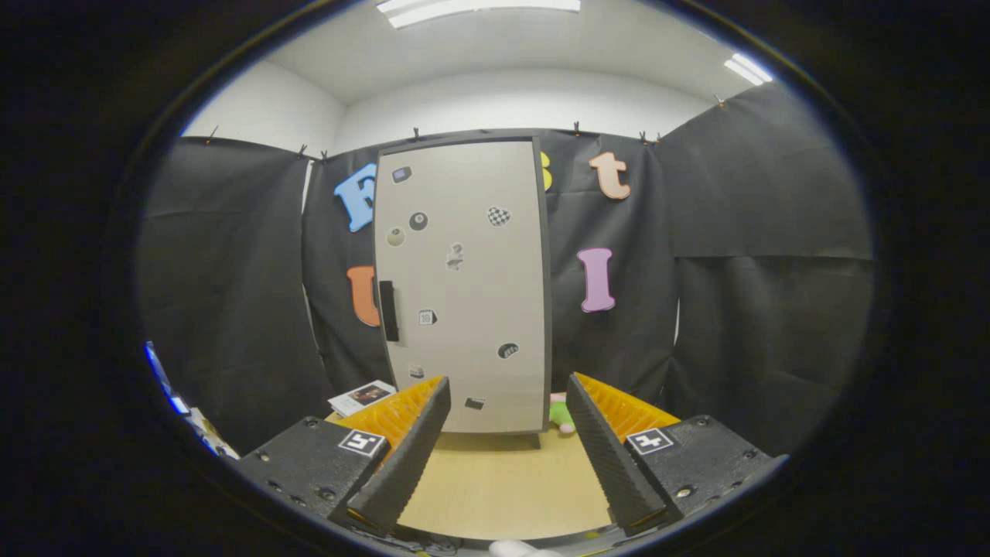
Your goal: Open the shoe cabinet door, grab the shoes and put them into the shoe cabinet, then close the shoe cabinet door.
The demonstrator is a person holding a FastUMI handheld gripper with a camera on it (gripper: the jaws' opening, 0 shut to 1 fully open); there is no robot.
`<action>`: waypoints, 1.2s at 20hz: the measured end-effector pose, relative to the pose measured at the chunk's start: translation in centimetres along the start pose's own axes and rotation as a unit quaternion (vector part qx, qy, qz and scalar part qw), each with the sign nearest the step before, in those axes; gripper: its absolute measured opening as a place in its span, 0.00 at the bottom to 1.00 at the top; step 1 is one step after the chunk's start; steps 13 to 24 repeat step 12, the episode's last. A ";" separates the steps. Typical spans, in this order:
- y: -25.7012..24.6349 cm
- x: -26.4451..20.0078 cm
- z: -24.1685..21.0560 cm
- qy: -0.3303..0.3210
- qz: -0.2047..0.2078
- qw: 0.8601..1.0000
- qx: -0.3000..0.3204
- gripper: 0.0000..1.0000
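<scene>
One shoe cabinet door (464, 286) shut, stiff panel; take dark handle (389, 311). Hand-held gripper (506, 456) spread, empty. Shoe (562, 414) probably behind cabinet.

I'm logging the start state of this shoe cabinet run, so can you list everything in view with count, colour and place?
shoe cabinet: one, pale grey door with a dark frame, shut, standing on the table beyond the fingers
door handle: one, black, on the door's left edge
stickers: several, small, mostly black and white, scattered over the door
table: one, light wood, under and ahead of the fingers
soft toy: one, green and pink, partly hidden beside the cabinet's lower right corner
booklet: one, white with a dark picture, on the table left of the cabinet
gripper: one, fingers apart, holding nothing
</scene>
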State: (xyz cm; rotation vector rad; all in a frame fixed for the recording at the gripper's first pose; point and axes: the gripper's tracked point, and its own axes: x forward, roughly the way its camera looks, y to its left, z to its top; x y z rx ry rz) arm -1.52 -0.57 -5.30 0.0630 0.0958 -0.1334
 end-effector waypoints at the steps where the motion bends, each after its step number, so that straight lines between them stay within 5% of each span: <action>1: 0.1 -0.1 -0.1 0.001 0.001 1.000 0.000 0.98; 24: -0.4 -0.1 -0.4 0.004 0.003 1.000 0.001 0.98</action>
